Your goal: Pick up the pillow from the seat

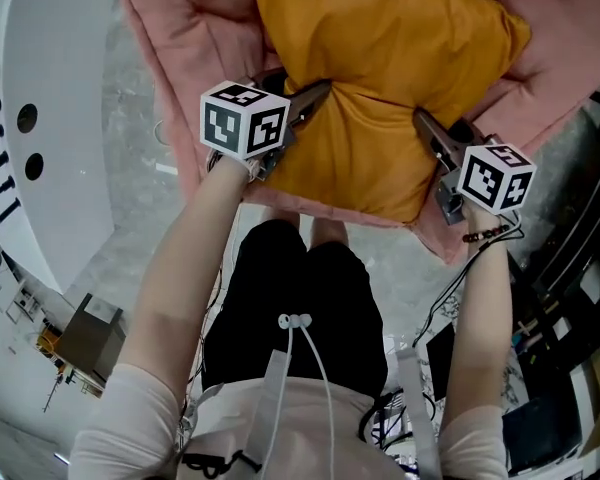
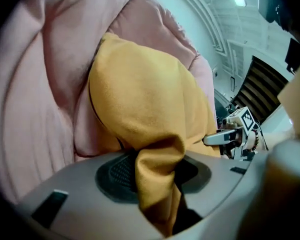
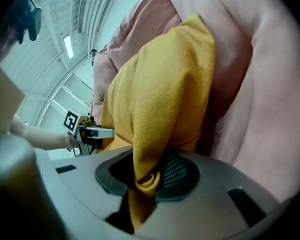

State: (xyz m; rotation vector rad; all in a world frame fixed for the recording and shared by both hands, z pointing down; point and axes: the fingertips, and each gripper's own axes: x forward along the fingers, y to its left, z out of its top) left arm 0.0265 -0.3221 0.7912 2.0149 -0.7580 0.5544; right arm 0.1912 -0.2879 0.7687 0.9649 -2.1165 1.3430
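An orange pillow (image 1: pixel 380 58) lies on the pink padded seat (image 1: pixel 180 28). My left gripper (image 1: pixel 315 93) pinches the pillow's near left edge, and my right gripper (image 1: pixel 422 120) pinches its near right edge. In the left gripper view a fold of the orange pillow (image 2: pixel 145 104) is clamped between the jaws of the left gripper (image 2: pixel 157 176), and the right gripper (image 2: pixel 225 138) shows beyond. In the right gripper view the pillow (image 3: pixel 160 84) hangs bunched in the right gripper (image 3: pixel 147 174), with the left gripper (image 3: pixel 97 132) at the far side.
The pink seat cushion (image 3: pixel 260 94) rises behind and around the pillow. A white curved unit (image 1: pixel 50 118) stands at the left and a cardboard box (image 1: pixel 90 333) below it. Black equipment and cables (image 1: pixel 570 308) crowd the right. The person's black-clad legs (image 1: pixel 295 298) are just before the seat.
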